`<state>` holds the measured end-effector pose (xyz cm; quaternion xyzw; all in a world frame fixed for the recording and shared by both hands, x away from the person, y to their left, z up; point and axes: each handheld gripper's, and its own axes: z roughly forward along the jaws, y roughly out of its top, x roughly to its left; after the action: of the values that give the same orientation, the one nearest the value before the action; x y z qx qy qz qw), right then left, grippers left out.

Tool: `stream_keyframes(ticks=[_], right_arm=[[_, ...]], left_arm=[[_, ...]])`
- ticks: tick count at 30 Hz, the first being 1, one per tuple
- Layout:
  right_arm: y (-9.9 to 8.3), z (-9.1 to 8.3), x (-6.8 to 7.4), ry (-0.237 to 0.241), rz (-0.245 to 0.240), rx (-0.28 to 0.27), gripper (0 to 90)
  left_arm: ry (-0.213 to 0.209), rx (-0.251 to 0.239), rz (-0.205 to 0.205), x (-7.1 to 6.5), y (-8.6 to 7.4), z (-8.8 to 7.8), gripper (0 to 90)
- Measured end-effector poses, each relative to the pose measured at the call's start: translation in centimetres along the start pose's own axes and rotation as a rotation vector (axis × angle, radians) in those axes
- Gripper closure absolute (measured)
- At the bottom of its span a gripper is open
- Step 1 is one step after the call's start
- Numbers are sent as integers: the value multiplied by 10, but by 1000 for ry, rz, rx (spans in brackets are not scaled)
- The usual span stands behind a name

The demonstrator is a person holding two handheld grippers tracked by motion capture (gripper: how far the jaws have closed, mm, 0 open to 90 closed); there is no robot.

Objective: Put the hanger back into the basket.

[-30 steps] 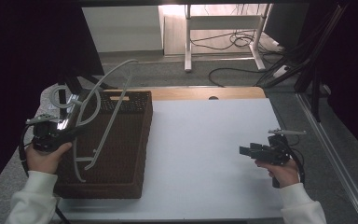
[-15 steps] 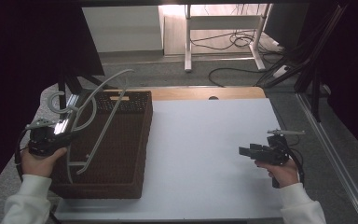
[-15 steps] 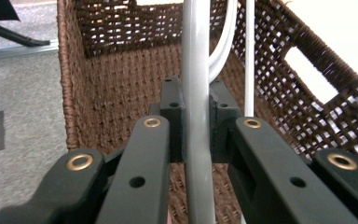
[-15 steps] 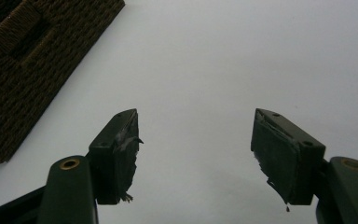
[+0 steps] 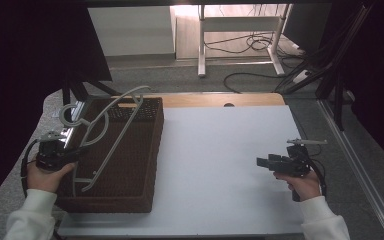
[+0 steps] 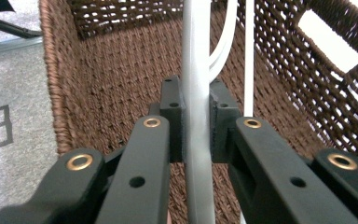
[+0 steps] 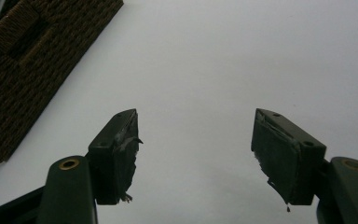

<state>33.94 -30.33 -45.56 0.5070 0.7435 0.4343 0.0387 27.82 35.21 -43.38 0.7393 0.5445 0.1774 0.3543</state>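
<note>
A white plastic clothes hanger point(image 5: 111, 131) leans over a brown wicker basket point(image 5: 145, 150) at the table's left. My left gripper point(image 5: 75, 152) is shut on the hanger's bar at the basket's left rim. In the left gripper view the white hanger bar point(image 6: 196, 116) runs straight up between the two black pads, with the woven basket wall point(image 6: 107, 74) behind. My right gripper point(image 5: 260, 162) is held low over the white table at the right, open, with nothing between its fingers. In the right gripper view its jaws stand wide apart over bare table, around the gripper's midpoint point(image 7: 196, 135).
The white table top point(image 5: 220, 150) stretches between basket and right hand. A corner of the basket point(image 7: 32, 56) lies far off to the left in the right gripper view. Beyond the table stand a white desk frame point(image 5: 240, 35) and floor cables point(image 5: 260, 45).
My left hand has sunk a little with the hanger, whose lower end now sits deeper over the basket. The right hand has stayed put.
</note>
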Motion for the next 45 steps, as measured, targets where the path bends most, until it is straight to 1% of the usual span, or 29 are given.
stream_keyframes(ticks=[1,4,8,10,11,12,14,15,16,18,21,24,25,29,33,34,35,36,38,39,40,41,45], right_arm=[[0,0,0,0,-1,1,323],[0,0,0,0,0,2,323],[0,0,-1,-4,3,2,323],[0,0,-1,-4,3,2,323],[0,0,-1,-4,4,3,323],[0,0,-1,-4,4,3,323],[0,0,-1,-5,5,3,323],[0,0,-2,-5,5,3,322],[0,0,-2,-6,6,3,322],[0,0,-2,-6,5,4,322],[0,0,-2,-6,5,5,321],[0,0,-2,-6,4,7,321],[0,0,-2,-6,5,7,321],[0,0,-2,-7,5,11,320],[-1,-1,-2,-3,2,6,319],[0,-1,-2,-3,-1,5,319],[0,-1,-2,-3,-1,3,320],[0,-2,-3,-2,-1,1,319],[0,-2,-2,-1,-6,-2,319],[0,-3,-2,0,-9,-5,319],[0,-3,-2,0,-9,-5,319],[0,-4,-1,3,-21,-17,319],[0,-6,3,-5,-65,-28,313]], left_arm=[[-7,10,0,0,0,3,801],[-7,22,5,-1,0,6,801],[2,52,14,-4,0,13,800],[-4,66,18,-5,0,17,795],[-14,71,18,-5,0,18,790],[-22,83,21,-5,0,20,755],[-42,94,25,-6,1,22,565],[-26,96,28,-7,1,23,501],[-26,96,28,-7,1,23,438],[-19,81,16,-7,1,21,356],[-11,71,8,-9,1,19,292],[-20,66,10,-11,1,17,284],[-30,61,19,-15,2,16,284],[-59,45,31,-25,6,17,285],[-87,39,43,-37,11,18,283],[-87,39,43,-37,11,18,282],[-106,33,45,-43,12,19,282],[-113,32,43,-46,13,19,282],[-135,30,35,-50,15,19,282],[-135,30,35,-50,15,19,281],[-148,30,29,-53,16,19,281],[-171,29,19,-58,17,20,281],[-214,20,19,-72,20,22,277]])
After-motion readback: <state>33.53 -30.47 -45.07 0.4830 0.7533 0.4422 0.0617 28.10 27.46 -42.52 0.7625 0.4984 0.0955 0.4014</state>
